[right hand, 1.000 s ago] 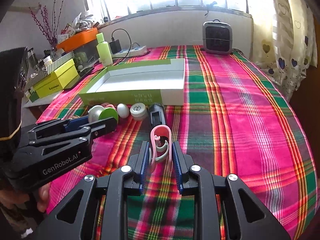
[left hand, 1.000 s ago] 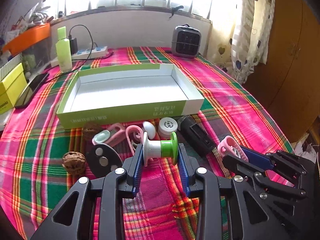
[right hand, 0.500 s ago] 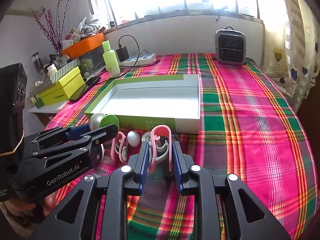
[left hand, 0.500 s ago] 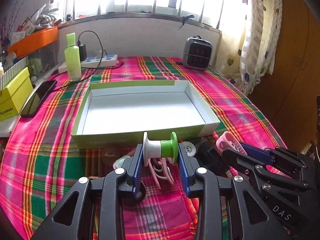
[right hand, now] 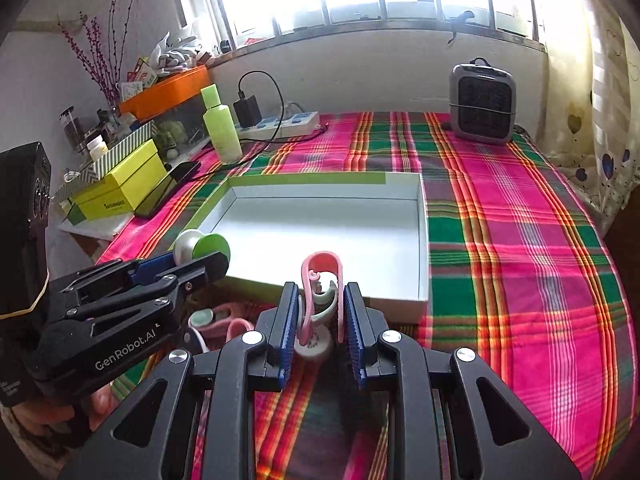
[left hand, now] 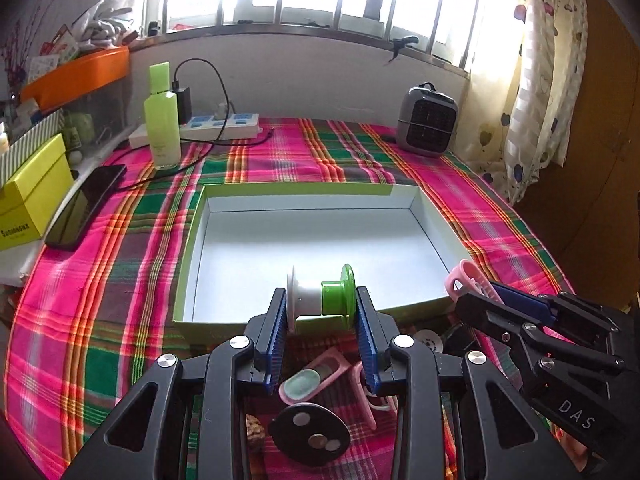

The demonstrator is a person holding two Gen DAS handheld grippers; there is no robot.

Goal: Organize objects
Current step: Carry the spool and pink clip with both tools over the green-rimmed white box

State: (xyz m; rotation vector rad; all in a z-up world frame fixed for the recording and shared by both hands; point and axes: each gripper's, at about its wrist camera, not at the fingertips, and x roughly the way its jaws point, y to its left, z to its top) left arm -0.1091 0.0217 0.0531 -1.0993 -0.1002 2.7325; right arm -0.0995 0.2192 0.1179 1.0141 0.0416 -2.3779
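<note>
We hold two things at the near wall of the open green box [left hand: 308, 189], our landmark on the plaid cloth [right hand: 520, 240]. Our left gripper [left hand: 321, 308] pinches a white-and-green spool [left hand: 320, 298] by its end flanges, lifted over the box's near edge. Our right gripper [right hand: 321, 310] is clamped on a pink clip [right hand: 322, 280], beside the spool and just short of the box's near right corner. More small pink pieces [left hand: 312, 376] lie on the cloth in front of the box.
</note>
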